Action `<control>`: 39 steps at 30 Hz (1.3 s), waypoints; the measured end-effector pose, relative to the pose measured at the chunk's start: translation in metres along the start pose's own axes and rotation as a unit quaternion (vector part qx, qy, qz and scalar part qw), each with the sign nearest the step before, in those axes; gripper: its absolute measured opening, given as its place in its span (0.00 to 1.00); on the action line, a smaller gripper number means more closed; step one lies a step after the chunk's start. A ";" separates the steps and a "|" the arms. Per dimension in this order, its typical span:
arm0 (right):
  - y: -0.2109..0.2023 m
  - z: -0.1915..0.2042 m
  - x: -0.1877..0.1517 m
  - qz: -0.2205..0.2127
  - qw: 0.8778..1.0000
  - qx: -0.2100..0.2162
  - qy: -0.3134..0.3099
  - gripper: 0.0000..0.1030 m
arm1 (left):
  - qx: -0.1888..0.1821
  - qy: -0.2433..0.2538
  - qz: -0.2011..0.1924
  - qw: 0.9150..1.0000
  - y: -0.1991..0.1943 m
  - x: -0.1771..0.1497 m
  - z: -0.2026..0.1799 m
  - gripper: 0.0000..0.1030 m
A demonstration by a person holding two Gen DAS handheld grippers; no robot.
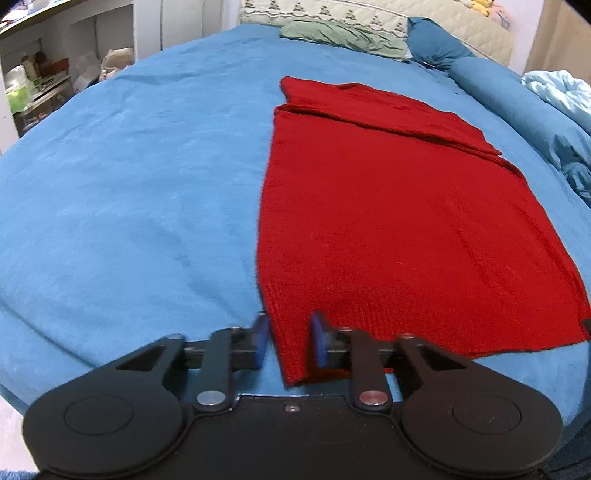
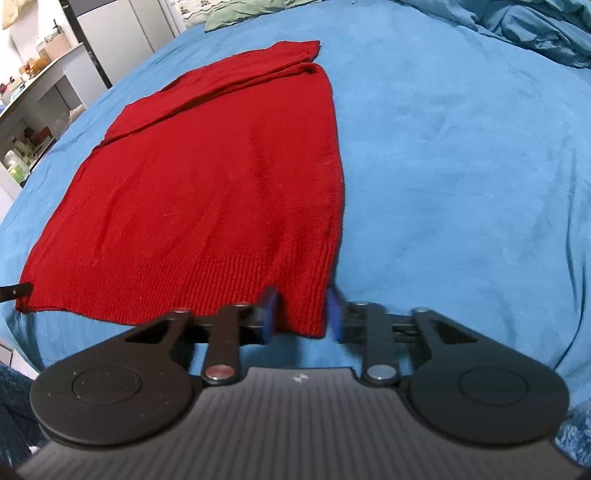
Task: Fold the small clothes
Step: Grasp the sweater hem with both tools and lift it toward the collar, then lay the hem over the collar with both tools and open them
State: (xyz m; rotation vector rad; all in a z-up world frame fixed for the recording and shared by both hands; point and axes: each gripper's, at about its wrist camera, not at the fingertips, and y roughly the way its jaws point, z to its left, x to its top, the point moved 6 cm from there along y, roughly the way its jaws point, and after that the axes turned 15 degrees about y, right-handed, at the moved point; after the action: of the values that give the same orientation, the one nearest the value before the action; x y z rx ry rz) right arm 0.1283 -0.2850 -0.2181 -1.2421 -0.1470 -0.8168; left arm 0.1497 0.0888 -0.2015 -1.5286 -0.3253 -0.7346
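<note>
- Blue-padded fingers of my left gripper (image 1: 290,341) straddle the near left corner of the red sweater (image 1: 388,221), and the ribbed hem sits between the pads, which are drawn in close on the knit.
- On the other side, my right gripper (image 2: 301,312) has the near right corner of the same hem between its pads (image 2: 267,310), pinched the same way; both pairs of pads are blurred, so I cannot tell how firmly they press.
- Between my two grippers the hem runs along the near edge of the bed (image 1: 129,184), close to where the blue cover drops away.
- From there the sweater lies flat on the blue cover, reaching towards the head of the bed, with a sleeve folded across its far end.
- Seen from my right gripper, the tip of the left gripper touches the far left corner of the hem.
- At the head of the bed lie a green pillow (image 1: 343,37) and a blue pillow (image 1: 436,44), well apart from the sweater.
- Along the bed's right edge a blue quilt (image 2: 535,29) is bunched up.
- Beyond the left edge stand shelves (image 1: 37,74) with small items.
</note>
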 end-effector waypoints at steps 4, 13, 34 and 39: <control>-0.004 0.000 0.002 -0.003 1.000 0.004 0.004 0.20 | -0.002 -0.007 -0.002 1.000 -0.007 0.003 0.001 0.06; -0.053 0.006 0.063 -0.038 0.991 0.097 0.085 0.20 | -0.019 -0.019 -0.092 0.995 -0.064 0.075 0.011 0.04; 0.214 0.091 0.386 -0.099 0.987 0.079 0.104 0.20 | 0.066 -0.074 -0.107 0.989 0.229 0.349 0.084 0.04; 0.250 0.087 0.400 -0.108 0.985 0.080 0.108 0.20 | 0.064 -0.070 -0.106 0.990 0.259 0.352 0.098 0.04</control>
State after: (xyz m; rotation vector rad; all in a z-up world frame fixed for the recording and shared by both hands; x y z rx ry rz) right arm 0.5975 -0.3749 -0.1755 -0.9899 -0.1703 -1.0995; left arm 0.5962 0.0737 -0.1799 -1.4396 -0.6359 -0.7586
